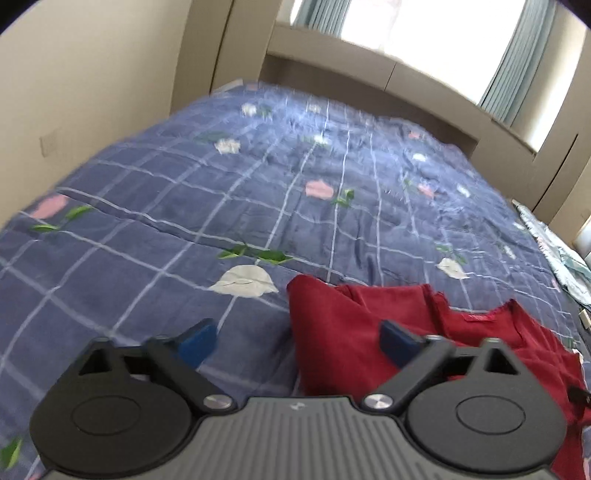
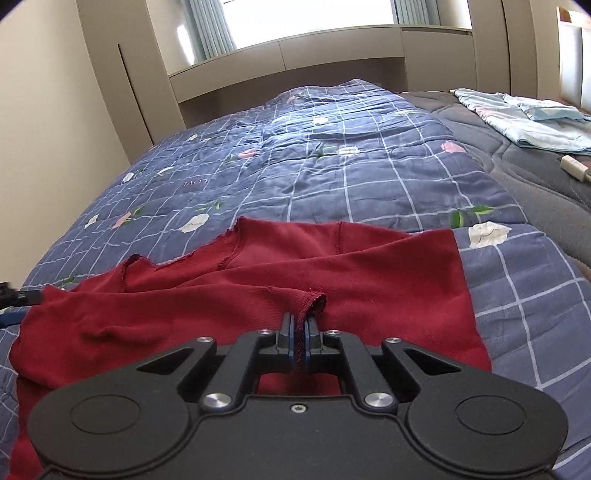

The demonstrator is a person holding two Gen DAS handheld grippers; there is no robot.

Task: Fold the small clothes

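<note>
red shirt [image 2: 258, 280] lies rumpled on the quilt [image 2: 332, 177], near edge of the bed, partly folded over itself with a raw-edged opening facing the window side. right gripper [image 2: 302, 332] has its fingers pressed together on a ridge of the shirt's fabric, a pinched fold standing up between the blue pads [image 2: 293, 343]. cloth bunches into a small frayed loop just ahead of the tips.

left gripper [image 1: 297, 334] fingers spread wide, nothing between them. left blue pad [image 1: 197, 341] is over bare quilt [image 1: 221, 192], right one over the shirt [image 1: 351, 325] edge; the shirt's left hem runs between the 2. can't tell if the right pad touches the cloth, the view is blurred, probably just above it. a small label shows at the shirt's neckline in the left view.

quilt is blue with a white grid and pink/white flowers. light blue cloth [image 2: 524, 122] sits well apart at the far right of the bed, a small white object [image 2: 574, 168] near it. window [image 2: 306, 18] with curtains beyond the bed.
</note>
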